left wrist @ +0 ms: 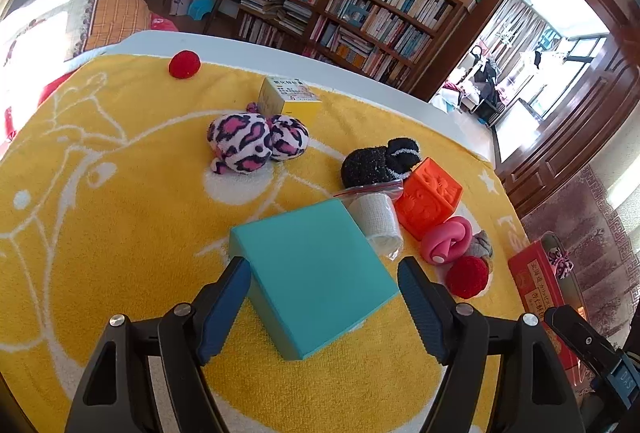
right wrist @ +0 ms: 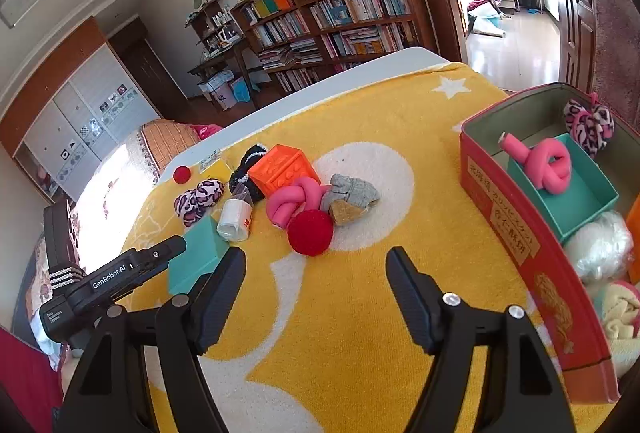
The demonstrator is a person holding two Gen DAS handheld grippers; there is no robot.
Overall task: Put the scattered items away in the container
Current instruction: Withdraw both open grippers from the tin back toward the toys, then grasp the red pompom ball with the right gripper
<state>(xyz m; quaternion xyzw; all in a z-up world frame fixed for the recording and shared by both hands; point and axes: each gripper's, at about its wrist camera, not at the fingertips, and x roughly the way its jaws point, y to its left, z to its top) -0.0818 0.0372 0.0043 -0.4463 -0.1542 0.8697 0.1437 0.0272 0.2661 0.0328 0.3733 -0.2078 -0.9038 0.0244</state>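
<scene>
Only the right wrist view shows inside the red tin (right wrist: 520,233), already holding toys. On the yellow towel (left wrist: 120,193), the teal box (left wrist: 316,273) lies between the left gripper's (left wrist: 324,297) parted jaws, untouched. The right gripper (right wrist: 316,289) gapes empty.

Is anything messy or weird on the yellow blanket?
Yes. The teal box sits crooked, and toys lie heaped beside it: orange cube, pink knot, red ball. They belong in the red tin.

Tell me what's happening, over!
Left tool open around teal box, not gripping. Right tool open, empty. Red tin half filled. Nothing blocking.
</scene>
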